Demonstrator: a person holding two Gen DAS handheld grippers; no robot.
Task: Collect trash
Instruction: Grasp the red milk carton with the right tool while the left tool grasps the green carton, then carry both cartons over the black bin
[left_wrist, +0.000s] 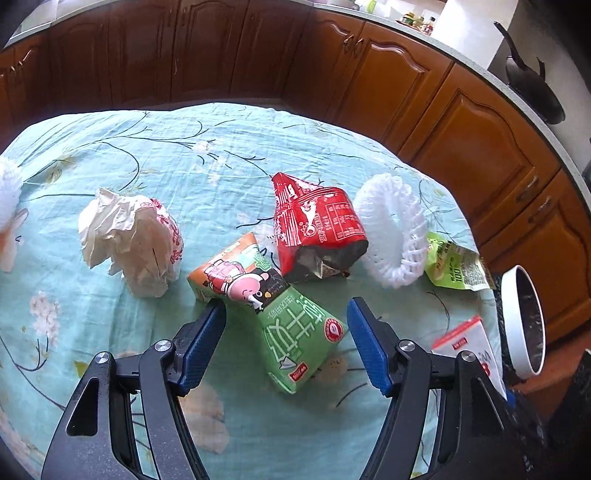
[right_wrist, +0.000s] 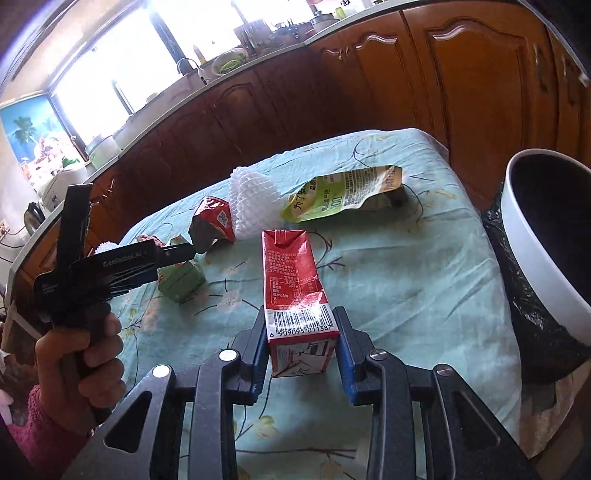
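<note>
A green milk carton (left_wrist: 273, 314) lies flat on the teal floral cloth. My left gripper (left_wrist: 286, 304) stands open around it: the left fingertip is at the carton's corner and the right pad is clear of it. My right gripper (right_wrist: 300, 314) is shut on a red drink carton (right_wrist: 295, 280), gripped at its barcode end. That carton (left_wrist: 465, 343) also shows at the table's right edge in the left wrist view. A white-rimmed bin (right_wrist: 546, 236) with a black liner stands just right of the table.
A red snack bag (left_wrist: 317, 229), a white foam net (left_wrist: 391, 232), a crumpled paper bag (left_wrist: 129, 236) and a green pouch (left_wrist: 454, 266) lie on the table (left_wrist: 184, 147). Brown cabinets (left_wrist: 461, 122) ring it. A hand (right_wrist: 85, 354) in a pink sleeve holds the left gripper.
</note>
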